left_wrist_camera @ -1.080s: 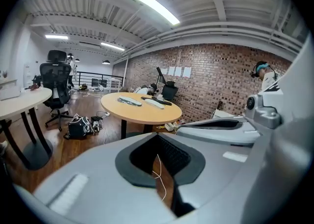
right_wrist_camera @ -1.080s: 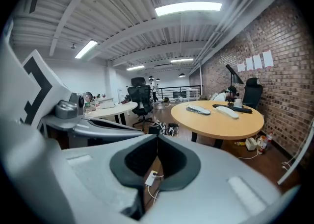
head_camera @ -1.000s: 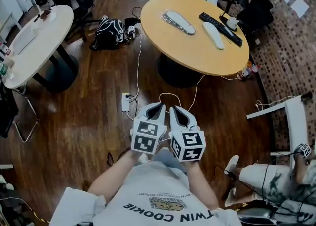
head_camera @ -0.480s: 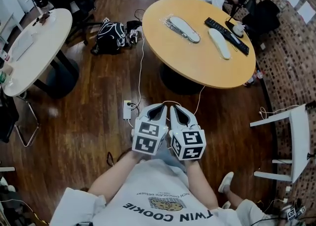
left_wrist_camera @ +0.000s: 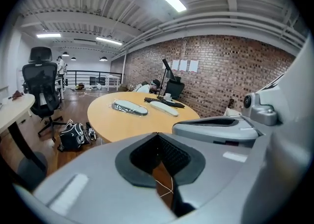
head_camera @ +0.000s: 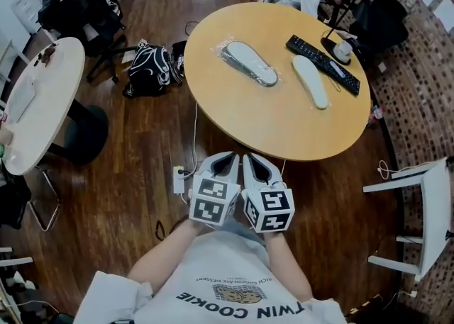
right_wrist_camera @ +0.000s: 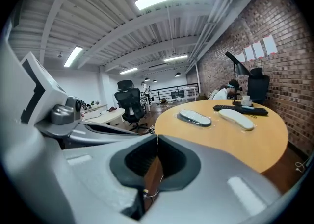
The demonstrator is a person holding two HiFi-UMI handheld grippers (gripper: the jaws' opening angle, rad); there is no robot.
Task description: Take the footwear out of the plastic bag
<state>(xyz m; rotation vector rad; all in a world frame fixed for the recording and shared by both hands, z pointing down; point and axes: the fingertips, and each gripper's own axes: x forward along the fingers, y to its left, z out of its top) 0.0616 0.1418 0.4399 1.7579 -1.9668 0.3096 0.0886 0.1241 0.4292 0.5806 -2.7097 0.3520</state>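
**Grey grippers shut and empty, short of the bagged slipper**

Grey plastic forms both tools, held side by side against the person's chest, just short of the near edge of the round wooden worktop (head_camera: 284, 127). The left gripper (head_camera: 228, 154) has its jaws pressed together with nothing between them. The right gripper (head_camera: 250, 157) is likewise closed and empty.

On the worktop's far left part lies the footwear, a pale slipper (head_camera: 248, 64), wrapped in the clear plastic bag (head_camera: 221, 48). A second, bare slipper (head_camera: 311, 81) lies to its right, and a black keyboard (head_camera: 325, 64) sits at the worktop's far right edge.

Likely risks: the thin film may slide along with the slipper if only one end is pinched. A gripper closing through the film onto the slipper would trap both together. The bare slipper could be taken for the bagged one. White cables and a power strip (head_camera: 178, 180) on the floor, left of the worktop's base, could catch a foot.

Readable writing: the person's shirt says "TWIN COOKIE". The smaller print by it is too fine to read.
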